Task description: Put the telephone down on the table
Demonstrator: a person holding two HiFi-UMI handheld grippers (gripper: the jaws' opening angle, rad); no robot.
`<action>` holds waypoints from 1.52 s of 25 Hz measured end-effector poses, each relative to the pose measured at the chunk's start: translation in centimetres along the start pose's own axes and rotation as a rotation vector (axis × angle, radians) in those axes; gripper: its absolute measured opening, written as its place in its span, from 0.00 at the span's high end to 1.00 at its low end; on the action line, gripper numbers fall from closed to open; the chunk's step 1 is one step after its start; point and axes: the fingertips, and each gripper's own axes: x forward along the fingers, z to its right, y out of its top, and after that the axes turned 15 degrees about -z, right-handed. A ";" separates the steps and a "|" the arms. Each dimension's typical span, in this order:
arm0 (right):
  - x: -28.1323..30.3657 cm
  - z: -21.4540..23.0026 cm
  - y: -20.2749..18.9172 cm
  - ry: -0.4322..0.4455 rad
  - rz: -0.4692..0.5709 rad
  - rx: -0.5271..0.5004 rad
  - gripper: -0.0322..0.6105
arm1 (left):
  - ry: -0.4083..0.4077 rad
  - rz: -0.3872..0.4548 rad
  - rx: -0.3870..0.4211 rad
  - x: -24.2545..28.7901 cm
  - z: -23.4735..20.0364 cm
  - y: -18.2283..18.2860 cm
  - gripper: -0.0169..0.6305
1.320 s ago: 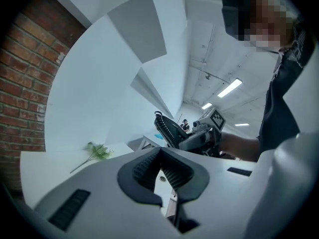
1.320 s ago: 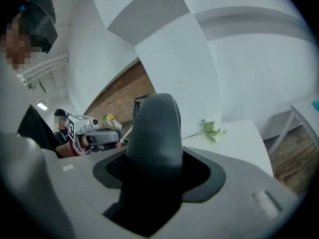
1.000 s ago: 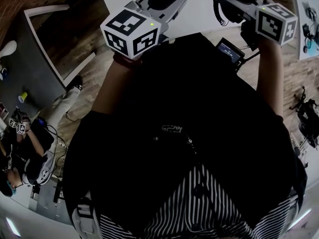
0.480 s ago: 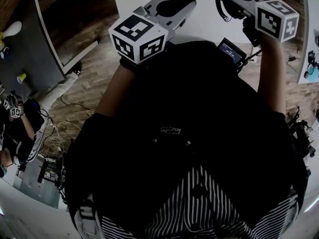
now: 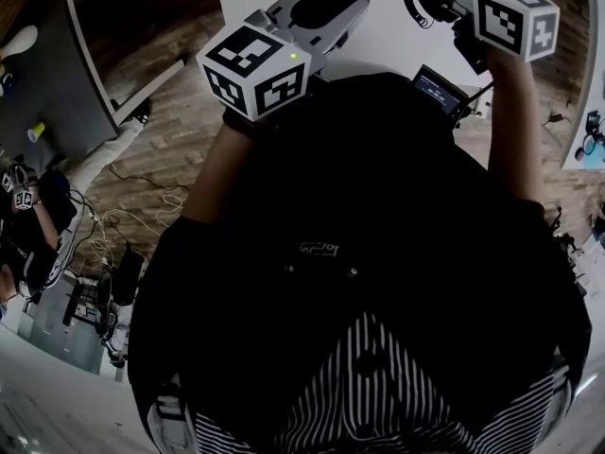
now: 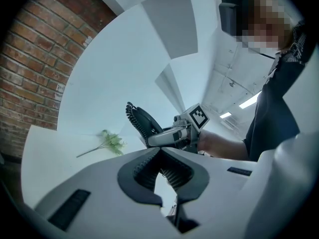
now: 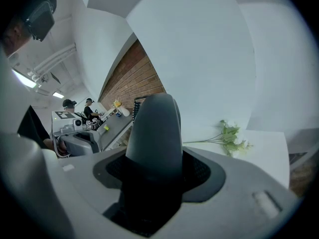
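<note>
Brickwork of a red brick wall (image 7: 132, 78) rises behind a white tabletop (image 7: 269, 158) in the right gripper view. A loose sprig of pale green artificial flowers (image 7: 230, 139) lies flat on that top. Further back, people stand by a grey desk (image 7: 112, 126). Up close, the right gripper (image 7: 154, 151) presses its two fingers against the sides of a dark grey telephone handset (image 7: 153, 133). The handset stands up between them and blocks the middle of the scene, with its black coiled cord (image 7: 136, 109) just behind.

From the left gripper view, the left gripper (image 6: 160, 156) has its ribbed black pads (image 6: 144, 166) meeting at the tips with nothing between them. Beyond them the right gripper holds the handset up clear of the tabletop, well apart from the left fingers. The cord end points towards the sprig.

Looking down from the head view, both grippers are raised before the person's dark shirt (image 5: 359, 225) at the table's near edge. A wooden floor (image 5: 180, 130) lies to the left, and a small black screen unit (image 5: 437, 89) sits just below the right gripper.
</note>
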 end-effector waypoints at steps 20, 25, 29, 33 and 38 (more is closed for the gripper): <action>6.5 4.0 -2.8 0.011 -0.120 -0.028 0.51 | 0.091 0.013 -0.080 -0.8 0.2 -2.7 0.96; 8.1 5.6 -3.8 -0.002 -0.162 -0.021 0.52 | 0.123 0.028 -0.103 -1.4 0.0 -3.2 0.96; 9.4 6.9 -4.2 -0.019 -0.178 -0.026 0.51 | 0.135 0.029 -0.121 -1.4 -0.1 -3.6 0.96; 10.7 7.7 -4.6 -0.040 -0.195 -0.027 0.51 | 0.146 0.034 -0.132 -1.6 0.2 -4.0 0.96; 12.5 8.8 -5.4 -0.047 -0.219 -0.017 0.51 | 0.158 0.038 -0.144 -1.9 0.0 -4.4 0.96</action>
